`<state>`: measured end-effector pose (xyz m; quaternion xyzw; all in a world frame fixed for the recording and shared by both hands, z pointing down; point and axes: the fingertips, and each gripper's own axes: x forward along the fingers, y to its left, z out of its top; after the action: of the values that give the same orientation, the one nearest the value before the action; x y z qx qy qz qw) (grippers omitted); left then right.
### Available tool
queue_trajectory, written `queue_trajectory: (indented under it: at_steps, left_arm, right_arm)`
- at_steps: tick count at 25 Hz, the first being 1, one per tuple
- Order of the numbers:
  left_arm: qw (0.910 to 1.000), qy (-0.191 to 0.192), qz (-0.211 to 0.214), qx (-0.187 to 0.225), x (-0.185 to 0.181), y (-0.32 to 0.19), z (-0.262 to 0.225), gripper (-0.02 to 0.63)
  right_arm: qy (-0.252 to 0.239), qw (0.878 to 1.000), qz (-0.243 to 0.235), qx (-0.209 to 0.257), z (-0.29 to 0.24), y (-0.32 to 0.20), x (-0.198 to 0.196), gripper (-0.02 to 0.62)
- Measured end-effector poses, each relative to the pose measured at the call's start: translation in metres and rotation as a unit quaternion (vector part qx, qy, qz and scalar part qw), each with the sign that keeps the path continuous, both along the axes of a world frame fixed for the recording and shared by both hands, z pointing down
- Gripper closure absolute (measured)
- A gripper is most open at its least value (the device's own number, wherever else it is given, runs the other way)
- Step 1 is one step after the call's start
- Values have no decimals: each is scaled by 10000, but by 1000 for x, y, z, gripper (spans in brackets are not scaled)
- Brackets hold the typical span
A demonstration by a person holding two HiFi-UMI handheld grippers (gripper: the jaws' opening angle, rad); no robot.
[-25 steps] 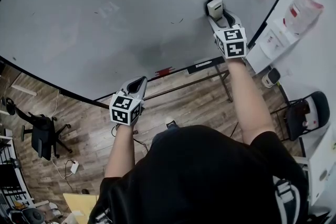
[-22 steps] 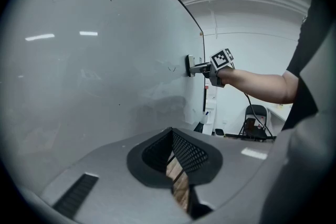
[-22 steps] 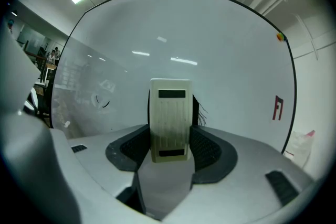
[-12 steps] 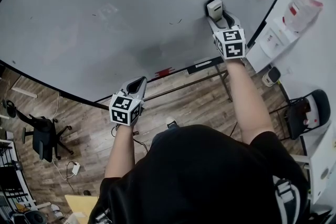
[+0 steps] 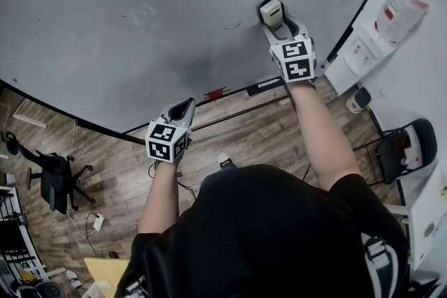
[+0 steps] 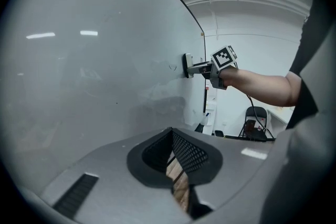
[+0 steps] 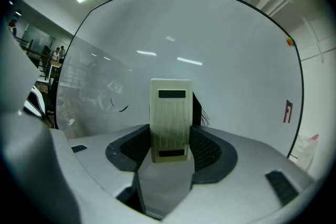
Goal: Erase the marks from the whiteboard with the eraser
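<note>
The big whiteboard (image 5: 140, 45) fills the upper head view. A small dark stroke (image 5: 230, 27) is still on it, a little left of the eraser. The cream eraser (image 5: 271, 11) is pressed flat against the board, and my right gripper (image 5: 276, 23) is shut on it. In the right gripper view the eraser (image 7: 170, 113) stands between the jaws of the right gripper (image 7: 170, 136), with the stroke (image 7: 122, 109) to its left. My left gripper (image 5: 187, 107) hangs shut and empty by the board's lower edge. The left gripper view shows the left gripper (image 6: 176, 165) and the eraser (image 6: 187, 65) on the board.
A marker tray (image 5: 269, 86) and a red item (image 5: 215, 93) sit on the board's lower edge, with the stand's legs (image 5: 300, 108) below. A black office chair (image 5: 52, 181) stands at the left, a folding chair (image 5: 408, 150) at the right. White boxes (image 5: 363, 52) lean by the right wall.
My right gripper has slid the eraser left and slightly up across the board, closer to the dark stroke. The left gripper has barely moved.
</note>
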<state>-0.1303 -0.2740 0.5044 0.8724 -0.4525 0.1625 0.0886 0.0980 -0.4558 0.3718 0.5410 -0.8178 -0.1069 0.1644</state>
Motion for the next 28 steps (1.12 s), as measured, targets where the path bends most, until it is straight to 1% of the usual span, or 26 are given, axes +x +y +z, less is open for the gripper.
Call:
queue_trajectory:
  at_steps: [4, 14, 17, 21, 28]
  left_arm:
    - [10000, 55, -29, -11, 3, -1, 1, 595]
    - [9999, 91, -104, -27, 0, 5, 3, 595]
    - [9999, 80, -116, -52, -2, 8, 6, 595]
    - [9998, 80, -134, -84, -4, 10, 9, 595]
    - [9996, 120, -201, -170, -7, 17, 19, 595]
  right_arm:
    - [122, 9996, -232, -40, 5, 10, -31, 367]
    - [242, 9981, -572, 15, 5, 23, -77, 367]
    - [393, 9970, -669, 64, 5, 27, -90, 365]
    - [563, 9948, -848, 78, 7, 35, -112, 365]
    - [843, 9872, -1354, 67, 24, 53, -163, 365]
